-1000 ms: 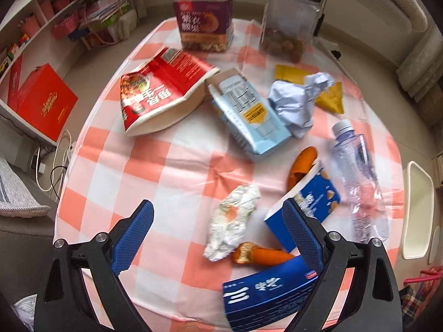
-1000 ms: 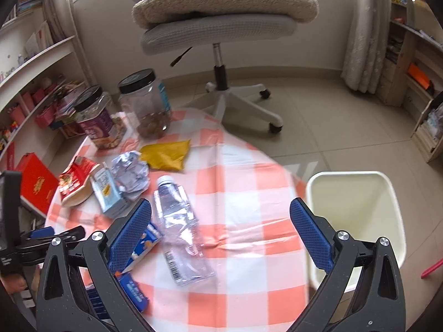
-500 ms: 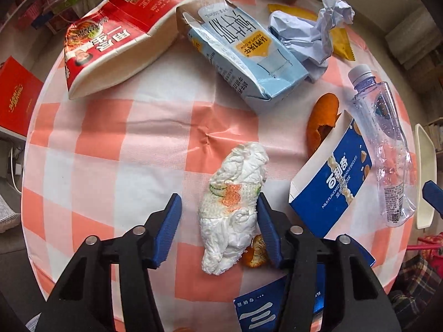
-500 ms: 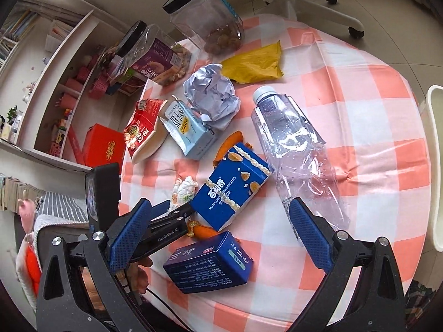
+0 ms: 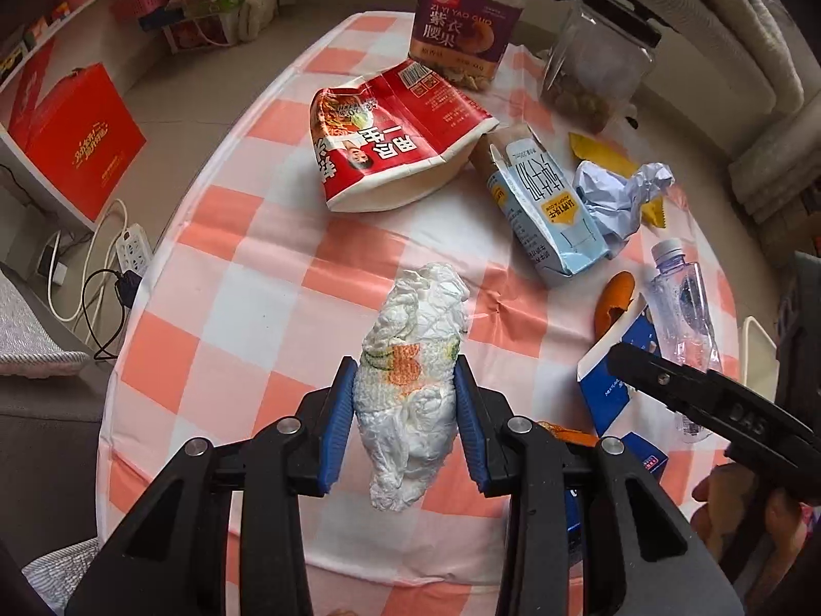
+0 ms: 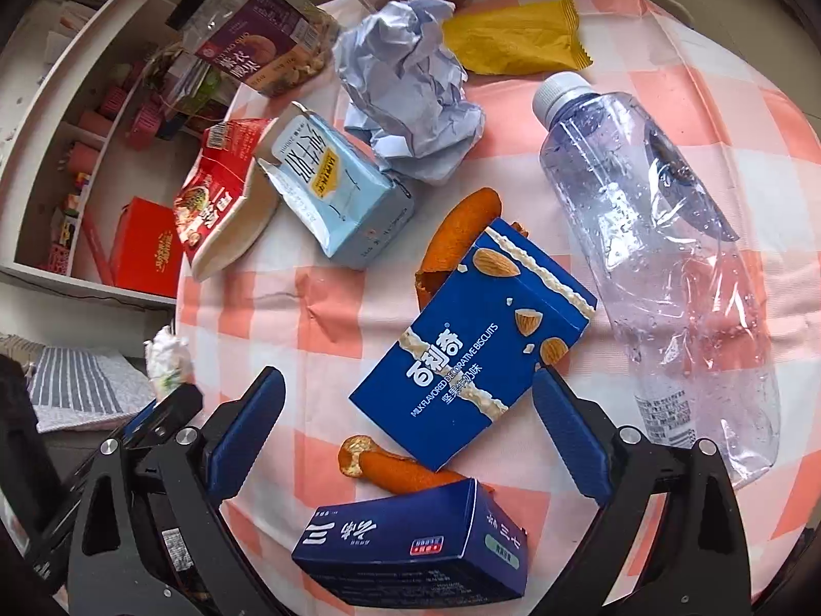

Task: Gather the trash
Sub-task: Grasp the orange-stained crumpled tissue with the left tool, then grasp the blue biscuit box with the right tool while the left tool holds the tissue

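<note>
My left gripper [image 5: 405, 410] is shut on a crumpled white napkin [image 5: 413, 369] and holds it just above the checked table [image 5: 246, 277]. The napkin's tip also shows in the right wrist view [image 6: 167, 354]. My right gripper [image 6: 408, 428] is open and hangs low over a blue almond biscuit box [image 6: 474, 339], its fingers either side of the box. An orange peel [image 6: 400, 467] and a second blue box [image 6: 415, 546] lie under it. A clear plastic bottle [image 6: 662, 267] lies to the right.
On the table lie a red noodle pack [image 5: 395, 138], a light blue carton [image 5: 551, 205], crumpled paper [image 6: 410, 87] and a yellow wrapper [image 6: 513, 41]. Two snack jars [image 5: 467, 15] stand at the far edge. A red box [image 5: 82, 133] stands on the floor at left.
My left gripper has closed on the napkin and lifted it slightly. My right gripper has come down close over the blue biscuit box.
</note>
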Tool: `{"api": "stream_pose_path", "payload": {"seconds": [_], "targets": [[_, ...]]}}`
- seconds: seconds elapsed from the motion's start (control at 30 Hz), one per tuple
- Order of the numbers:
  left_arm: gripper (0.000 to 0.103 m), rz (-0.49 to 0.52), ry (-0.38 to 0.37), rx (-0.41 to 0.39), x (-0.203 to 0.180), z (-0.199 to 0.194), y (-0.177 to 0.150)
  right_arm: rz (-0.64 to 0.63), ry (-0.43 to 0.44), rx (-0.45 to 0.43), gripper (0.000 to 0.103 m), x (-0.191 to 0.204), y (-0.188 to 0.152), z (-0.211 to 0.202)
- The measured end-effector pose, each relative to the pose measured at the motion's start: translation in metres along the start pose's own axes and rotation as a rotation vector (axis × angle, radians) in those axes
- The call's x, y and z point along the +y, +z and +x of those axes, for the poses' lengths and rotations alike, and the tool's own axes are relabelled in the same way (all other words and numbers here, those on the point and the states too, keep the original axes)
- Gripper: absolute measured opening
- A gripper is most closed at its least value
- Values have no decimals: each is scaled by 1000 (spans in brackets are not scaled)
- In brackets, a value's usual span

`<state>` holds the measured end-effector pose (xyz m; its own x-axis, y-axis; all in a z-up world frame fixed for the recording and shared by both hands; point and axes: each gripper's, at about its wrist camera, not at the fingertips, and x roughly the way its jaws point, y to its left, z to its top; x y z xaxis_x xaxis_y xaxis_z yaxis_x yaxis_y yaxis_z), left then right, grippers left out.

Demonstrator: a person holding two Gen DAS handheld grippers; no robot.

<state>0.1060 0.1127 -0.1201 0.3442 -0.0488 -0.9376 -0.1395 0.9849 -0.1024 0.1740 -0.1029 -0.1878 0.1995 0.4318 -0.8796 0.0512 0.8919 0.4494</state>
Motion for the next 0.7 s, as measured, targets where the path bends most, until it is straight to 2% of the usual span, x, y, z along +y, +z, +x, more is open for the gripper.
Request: {"api": "stream_pose_path", "payload": {"seconds": [0.13,0.27,0.37,0.4,0.43,0.5,0.53,0.57,0.6,0.63,0.7], "targets": [[37,6,-1,2,5,-3,1,18,-24,30,90,-7,3,14],[38,1,-5,-2,4,2,4,6,-34,13,80,-10,5,11],[38,-10,-14,-3,5,2,3,3,-36,4,83,-10,7,11],[38,-13,-15,-1,5,2,2,-8,-32,2,90,-8,7,13],[38,-14,-14,0,5,2,2,-15,-35,-3,91,-6,6,15],[38,-13,-10,-1,5,2,0,-61,-80,-19,87,4,2,19],[38,-13,-8,-3,5,1,-1,-96,-110,-29,72,9,0,20],[38,-12,-4,-6,6,1,-1,-134,-141,-39,61,14,-1,20],[38,-14,0,-11,6,0,-1,-159,-135,-34,44,16,-2,19],[38,-18,4,-14,8,-1,-1,-161,-114,-22,34,16,-2,20],[38,-30,3,-20,11,-2,-1,-157,-90,-24,28,13,-1,16]]}}
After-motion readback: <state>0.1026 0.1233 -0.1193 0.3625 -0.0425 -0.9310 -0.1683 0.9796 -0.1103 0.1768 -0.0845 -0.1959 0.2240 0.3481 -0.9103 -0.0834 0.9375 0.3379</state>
